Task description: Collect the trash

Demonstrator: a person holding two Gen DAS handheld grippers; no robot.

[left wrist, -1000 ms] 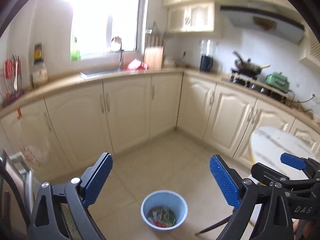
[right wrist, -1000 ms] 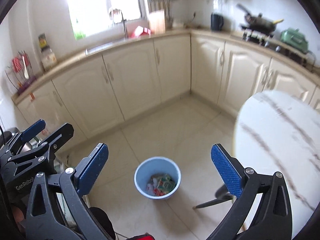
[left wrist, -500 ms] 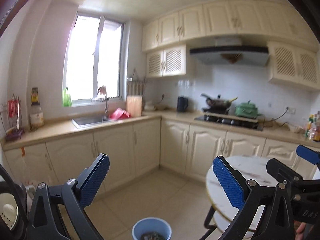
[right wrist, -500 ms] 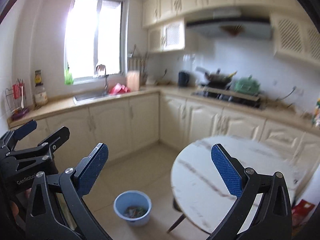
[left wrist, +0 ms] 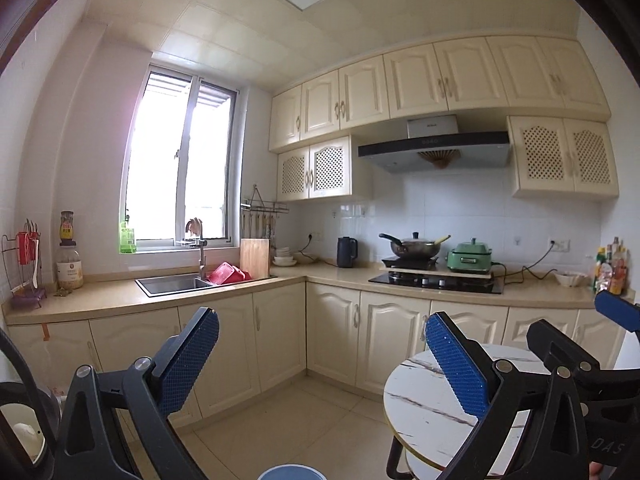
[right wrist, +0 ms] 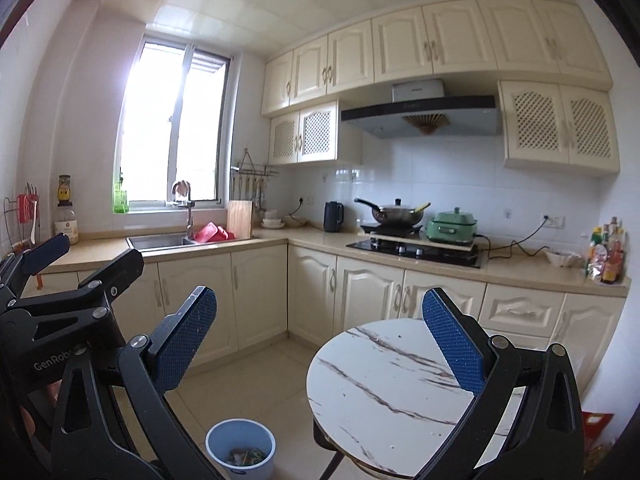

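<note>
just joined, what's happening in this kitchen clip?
A person holds a tool in each hand, both open and empty. The left tool and right tool point level across the kitchen, not at any trash. The blue bin sits on the floor beside the round marble table and already has wrappers in it. The tabletop looks bare, with no loose trash showing in either view. Nothing is being grasped at this moment.
</note>
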